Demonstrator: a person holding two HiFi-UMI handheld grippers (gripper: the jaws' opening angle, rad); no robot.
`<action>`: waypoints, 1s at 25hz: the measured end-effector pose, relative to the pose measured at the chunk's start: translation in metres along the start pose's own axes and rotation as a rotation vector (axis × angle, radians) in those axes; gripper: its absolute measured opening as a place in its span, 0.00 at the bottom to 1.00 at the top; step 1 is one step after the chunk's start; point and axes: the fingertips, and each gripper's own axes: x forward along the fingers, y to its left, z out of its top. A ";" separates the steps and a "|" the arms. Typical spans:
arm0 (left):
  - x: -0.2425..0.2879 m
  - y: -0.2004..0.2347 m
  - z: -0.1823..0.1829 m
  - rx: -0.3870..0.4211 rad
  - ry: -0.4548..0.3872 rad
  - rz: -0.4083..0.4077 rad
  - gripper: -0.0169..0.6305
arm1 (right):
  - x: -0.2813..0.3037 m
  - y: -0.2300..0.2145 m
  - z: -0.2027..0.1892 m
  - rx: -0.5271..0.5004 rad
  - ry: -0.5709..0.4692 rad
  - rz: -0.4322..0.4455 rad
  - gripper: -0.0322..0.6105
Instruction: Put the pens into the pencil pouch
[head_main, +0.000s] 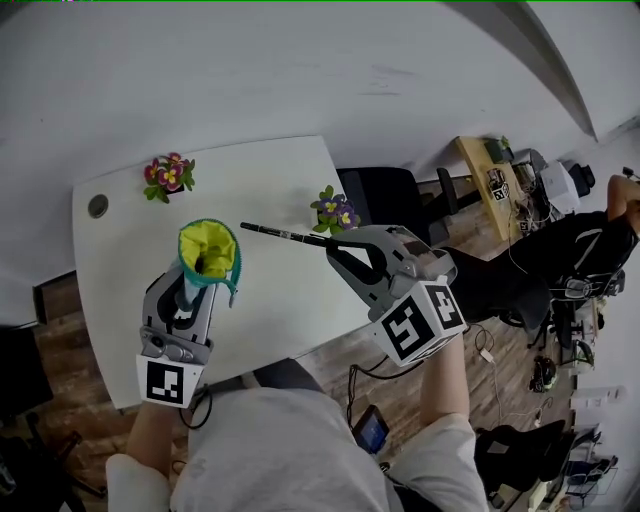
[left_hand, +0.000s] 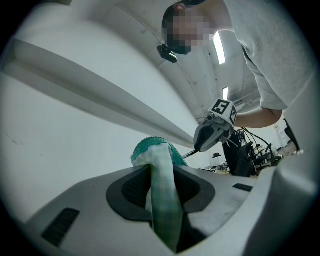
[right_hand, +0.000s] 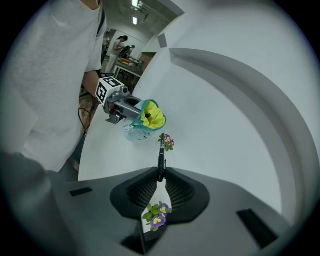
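Note:
A teal pencil pouch (head_main: 210, 248) with a yellow lining stands with its mouth open over the white table (head_main: 270, 300). My left gripper (head_main: 192, 283) is shut on the pouch's side; in the left gripper view the pale green fabric (left_hand: 162, 190) is pinched between the jaws. My right gripper (head_main: 338, 250) is shut on one end of a black pen (head_main: 283, 235), which points left toward the pouch mouth, a short way from it. In the right gripper view the pen (right_hand: 161, 159) sticks out between the pads, and the pouch (right_hand: 148, 116) lies beyond its tip.
Two small flower pots stand on the table, one (head_main: 168, 176) at the far left and one (head_main: 335, 211) near the right edge. A round cable hole (head_main: 97, 205) sits at the left corner. Beyond the table's right edge are a dark chair (head_main: 385, 195) and cluttered desks (head_main: 495, 180).

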 end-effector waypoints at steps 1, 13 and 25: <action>0.000 0.000 0.000 -0.001 -0.001 0.001 0.22 | -0.003 -0.002 0.005 -0.033 0.001 0.007 0.16; 0.000 0.001 -0.005 0.012 0.009 0.008 0.22 | -0.021 -0.028 0.052 -0.319 0.023 0.041 0.16; 0.000 -0.003 -0.007 0.034 0.019 -0.010 0.22 | 0.006 -0.011 0.064 -0.605 0.134 0.178 0.16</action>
